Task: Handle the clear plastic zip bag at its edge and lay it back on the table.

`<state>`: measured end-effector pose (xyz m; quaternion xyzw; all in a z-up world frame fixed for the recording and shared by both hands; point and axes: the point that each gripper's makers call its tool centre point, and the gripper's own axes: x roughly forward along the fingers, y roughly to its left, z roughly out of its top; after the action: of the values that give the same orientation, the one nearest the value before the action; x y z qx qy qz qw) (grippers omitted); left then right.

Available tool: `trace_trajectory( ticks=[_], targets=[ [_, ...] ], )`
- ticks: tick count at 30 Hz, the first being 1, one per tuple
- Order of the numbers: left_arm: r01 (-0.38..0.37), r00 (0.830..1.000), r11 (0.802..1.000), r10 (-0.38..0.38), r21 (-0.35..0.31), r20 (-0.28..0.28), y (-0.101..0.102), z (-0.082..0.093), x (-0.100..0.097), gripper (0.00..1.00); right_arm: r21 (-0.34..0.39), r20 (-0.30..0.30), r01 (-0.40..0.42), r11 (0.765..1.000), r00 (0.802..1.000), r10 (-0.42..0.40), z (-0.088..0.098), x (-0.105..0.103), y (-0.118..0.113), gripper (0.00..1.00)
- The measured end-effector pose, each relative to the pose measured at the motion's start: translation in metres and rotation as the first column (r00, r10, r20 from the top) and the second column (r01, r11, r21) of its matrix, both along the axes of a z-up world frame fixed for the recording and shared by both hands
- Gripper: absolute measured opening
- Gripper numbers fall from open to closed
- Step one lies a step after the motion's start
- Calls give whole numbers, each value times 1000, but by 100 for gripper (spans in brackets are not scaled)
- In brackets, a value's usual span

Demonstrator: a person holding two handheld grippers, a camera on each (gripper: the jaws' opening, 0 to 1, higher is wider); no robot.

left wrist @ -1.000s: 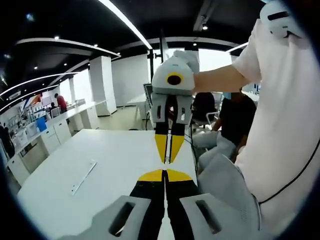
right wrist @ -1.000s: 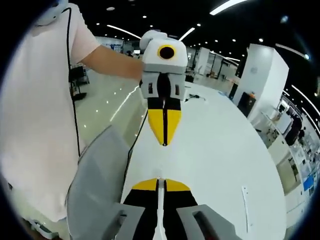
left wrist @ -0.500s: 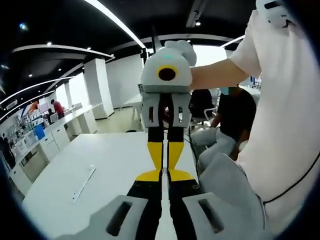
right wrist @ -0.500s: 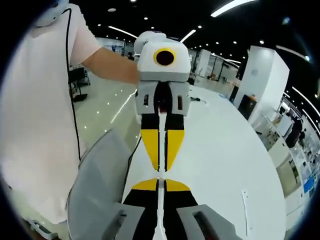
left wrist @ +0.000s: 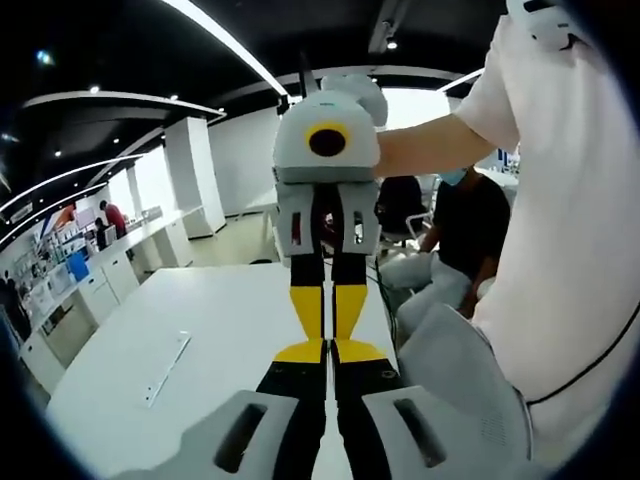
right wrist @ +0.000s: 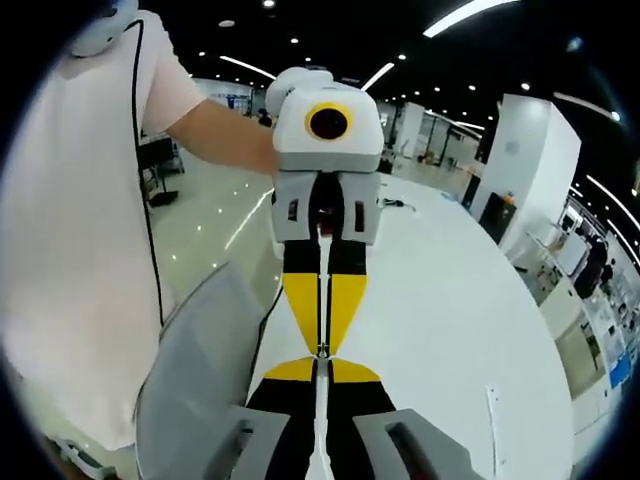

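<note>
My left gripper [left wrist: 328, 347] rises from the bottom of the left gripper view, its black jaws with yellow tips pressed together. My right gripper [left wrist: 327, 332] points straight back at it, tip to tip, held by a bare arm. In the right gripper view my right gripper [right wrist: 320, 364] is shut, and the left gripper [right wrist: 322, 344] meets its tips head-on. I see nothing between either pair of jaws. A thin clear strip-like thing [left wrist: 166, 357] lies flat on the white table [left wrist: 200, 310]; it is also visible as the strip [right wrist: 492, 408] on the table [right wrist: 450, 300]. I cannot tell whether it is the zip bag.
The person in a white shirt [left wrist: 570, 200] stands close beside the table, with a grey chair back [left wrist: 460, 380] at the table's edge. Another person [left wrist: 465, 235] sits behind. The chair back [right wrist: 195, 370] and shirt [right wrist: 70, 200] take up the left of the right gripper view.
The two grippers have come together: a second ago a gap lay between their tips, now the tips meet. The strip on the table has not moved.
</note>
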<state>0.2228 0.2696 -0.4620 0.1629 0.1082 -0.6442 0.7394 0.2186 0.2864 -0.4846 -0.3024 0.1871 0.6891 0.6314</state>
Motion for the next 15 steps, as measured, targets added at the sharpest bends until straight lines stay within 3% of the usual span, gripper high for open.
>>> trace_trajectory(
  ticks=[15],
  targets=[
    [-9, 1000, 1000, 9, -4, -2, 4, -1, 0, 0, 8, -12, -2, 1000, 1000, 2, 1, -1, 1, 0]
  ],
)
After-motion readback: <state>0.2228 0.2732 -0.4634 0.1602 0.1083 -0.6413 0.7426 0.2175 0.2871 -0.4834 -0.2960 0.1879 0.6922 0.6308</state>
